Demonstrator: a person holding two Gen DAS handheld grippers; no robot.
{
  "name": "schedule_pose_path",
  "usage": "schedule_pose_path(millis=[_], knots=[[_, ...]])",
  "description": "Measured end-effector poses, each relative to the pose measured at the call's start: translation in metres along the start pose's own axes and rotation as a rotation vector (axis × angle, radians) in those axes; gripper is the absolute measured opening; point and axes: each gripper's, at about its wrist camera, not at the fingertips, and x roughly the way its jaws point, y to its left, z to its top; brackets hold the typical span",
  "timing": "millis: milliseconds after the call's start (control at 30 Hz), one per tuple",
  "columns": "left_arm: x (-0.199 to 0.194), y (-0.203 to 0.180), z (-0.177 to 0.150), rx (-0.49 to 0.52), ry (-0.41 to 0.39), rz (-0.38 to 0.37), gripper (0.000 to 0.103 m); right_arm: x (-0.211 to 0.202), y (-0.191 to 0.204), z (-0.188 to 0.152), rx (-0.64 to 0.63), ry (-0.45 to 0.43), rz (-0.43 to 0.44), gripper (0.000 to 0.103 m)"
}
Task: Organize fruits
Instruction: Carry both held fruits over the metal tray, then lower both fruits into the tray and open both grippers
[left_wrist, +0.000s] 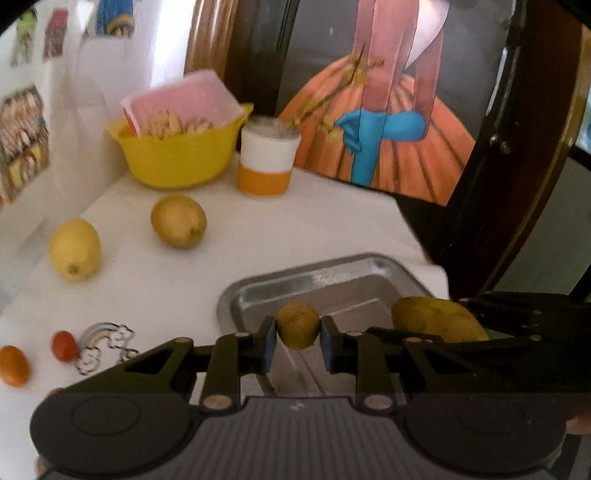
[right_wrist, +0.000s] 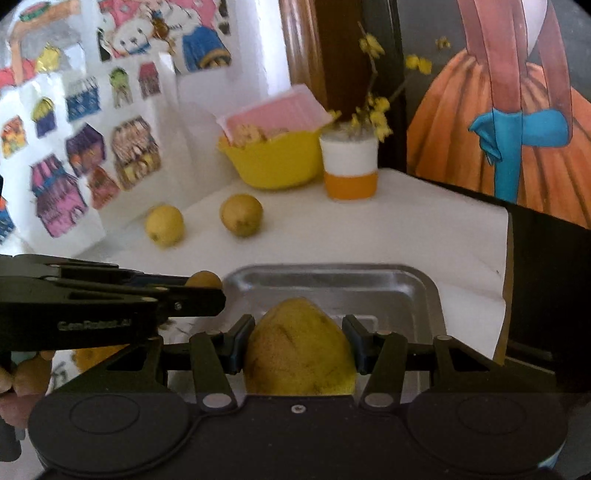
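Both grippers occupy the foreground, each gripping a fruit at the metal tray (left_wrist: 332, 273), which serves as the reference point. Right gripper (right_wrist: 298, 347): its blue pads are clamped on a large yellow-green pear-shaped fruit (right_wrist: 299, 350), held over the near part of the tray. Left gripper (left_wrist: 297, 341): its pads are pressed against both sides of a small brownish-green round fruit (left_wrist: 297, 325), held at the tray's near left edge; whether it touches the tray cannot be told.

The tray sits on a white tabletop (left_wrist: 155, 295), close to its right edge. Beyond the tray, at the back of the table, stands a yellow bowl (left_wrist: 173, 158) holding biscuits and a pink packet, with a white-and-orange cup (left_wrist: 266, 162) carrying yellow flower sprigs just beside it.

Between tray and bowl lie a brownish-yellow fruit (left_wrist: 178, 221) and, further left, a lemon (left_wrist: 75, 250), apart from each other. Well left of the tray's near side lie a small red fruit (left_wrist: 64, 346) and a small orange fruit (left_wrist: 13, 365), next to a rainbow sticker (left_wrist: 105, 345).
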Motion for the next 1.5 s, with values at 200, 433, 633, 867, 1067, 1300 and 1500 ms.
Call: schedule_pose_path(millis=[200, 433, 633, 867, 1067, 1300, 1500], knots=[[0.022, 0.0, -0.008, 0.024, 0.039, 0.003, 0.028, 0.014, -0.006, -0.006, -0.002, 0.041, -0.008, 0.054], [0.022, 0.005, -0.011, 0.005, 0.046, 0.007, 0.029, 0.017, -0.002, -0.01, -0.022, 0.044, -0.019, 0.055], [0.013, 0.011, -0.011, -0.028, 0.043, -0.01, 0.042, 0.006, 0.002, -0.013, -0.02, 0.033, -0.039, 0.073], [-0.025, -0.002, -0.013, -0.031, -0.052, -0.031, 0.086, -0.044, 0.018, -0.024, -0.029, -0.083, -0.07, 0.097], [-0.07, -0.012, -0.021, -0.025, -0.127, -0.028, 0.101, -0.095, 0.043, -0.034, -0.036, -0.189, -0.106, 0.102], [-0.129, -0.008, -0.036, -0.037, -0.199, -0.006, 0.102, -0.147, 0.068, -0.053, -0.022, -0.255, -0.128, 0.102], [-0.172, 0.004, -0.06, -0.025, -0.221, 0.013, 0.102, -0.179, 0.095, -0.075, -0.028, -0.251, -0.149, 0.102]])
